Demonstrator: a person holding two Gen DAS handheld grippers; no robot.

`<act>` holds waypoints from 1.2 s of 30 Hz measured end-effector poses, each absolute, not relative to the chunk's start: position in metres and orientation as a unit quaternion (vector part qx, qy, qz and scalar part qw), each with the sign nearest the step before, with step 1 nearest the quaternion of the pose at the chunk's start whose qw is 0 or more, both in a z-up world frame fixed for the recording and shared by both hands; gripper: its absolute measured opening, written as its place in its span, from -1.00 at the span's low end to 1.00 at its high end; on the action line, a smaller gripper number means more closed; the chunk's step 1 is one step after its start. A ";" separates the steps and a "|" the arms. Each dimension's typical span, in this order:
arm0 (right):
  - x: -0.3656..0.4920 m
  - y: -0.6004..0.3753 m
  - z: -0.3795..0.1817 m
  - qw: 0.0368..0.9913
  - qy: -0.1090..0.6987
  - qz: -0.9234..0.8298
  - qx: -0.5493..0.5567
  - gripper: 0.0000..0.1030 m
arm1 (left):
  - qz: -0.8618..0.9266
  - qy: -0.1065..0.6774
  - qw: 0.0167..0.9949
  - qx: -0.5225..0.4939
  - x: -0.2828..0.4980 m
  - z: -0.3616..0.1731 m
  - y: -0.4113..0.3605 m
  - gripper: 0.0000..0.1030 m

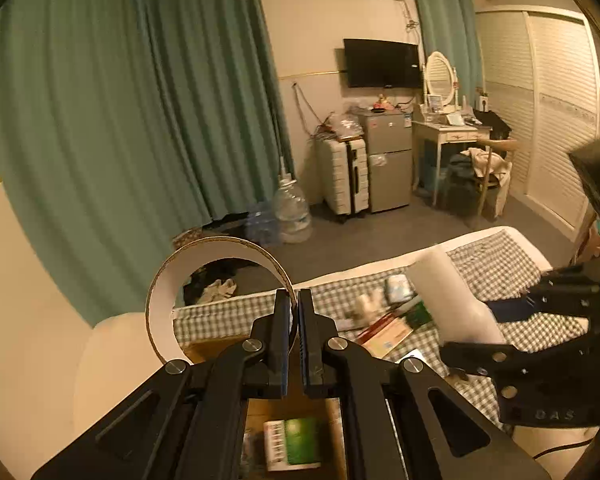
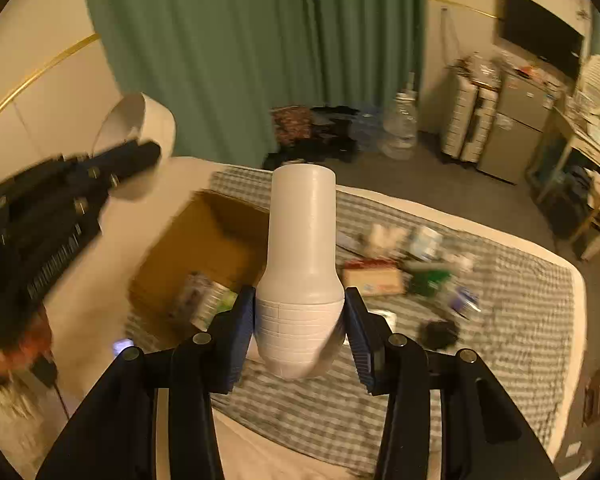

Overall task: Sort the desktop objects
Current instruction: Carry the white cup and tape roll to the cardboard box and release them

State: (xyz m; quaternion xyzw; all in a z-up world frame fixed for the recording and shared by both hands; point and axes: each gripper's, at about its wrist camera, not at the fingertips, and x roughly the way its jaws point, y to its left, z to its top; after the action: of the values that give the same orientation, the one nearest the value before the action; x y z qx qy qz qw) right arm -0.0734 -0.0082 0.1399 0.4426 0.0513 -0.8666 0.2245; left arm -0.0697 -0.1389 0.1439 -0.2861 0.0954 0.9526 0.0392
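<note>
My left gripper (image 1: 295,312) is shut on the rim of a wide tape-like ring (image 1: 220,247), white inside with a brown edge, held in the air above an open cardboard box (image 1: 220,346). In the right wrist view the ring (image 2: 156,120) hangs blurred at the upper left on the left gripper (image 2: 146,158). My right gripper (image 2: 300,316) is shut on the ribbed lower part of a white bottle (image 2: 302,240) that stands upright between the pads. That bottle (image 1: 448,292) and the right gripper (image 1: 500,316) also show at the right of the left wrist view.
The cardboard box (image 2: 204,240) lies on a checked bed cover (image 2: 500,320) and holds a green-and-white packet (image 1: 296,444). Several small packets and boxes (image 2: 380,276) lie scattered on the cover. Beyond the bed are green curtains, water jugs (image 1: 292,208), a suitcase and a small fridge.
</note>
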 end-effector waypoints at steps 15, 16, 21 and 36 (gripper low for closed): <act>-0.161 -0.151 0.001 0.215 0.066 -0.801 0.555 -0.15 | 0.908 0.016 0.068 -0.413 -0.112 -0.020 -0.255 -0.93; -0.171 -0.154 -0.010 0.207 0.057 -0.797 0.564 -0.15 | 0.905 0.013 0.072 -0.419 -0.114 -0.028 -0.259 -0.93; -0.202 -0.165 -0.042 0.185 0.013 -0.777 0.602 0.03 | 0.898 0.011 0.096 -0.429 -0.119 -0.051 -0.274 -0.52; -0.200 -0.106 0.002 0.090 -0.048 -0.808 0.581 0.44 | 0.903 -0.005 0.092 -0.420 -0.094 -0.013 -0.280 0.53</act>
State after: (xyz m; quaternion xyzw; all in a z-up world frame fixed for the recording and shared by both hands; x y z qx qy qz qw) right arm -0.2002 -0.1063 0.0017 0.5806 -0.0482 -0.8078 0.0898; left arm -0.0945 -0.2796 -0.0133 -0.4197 -0.0052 0.9029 0.0925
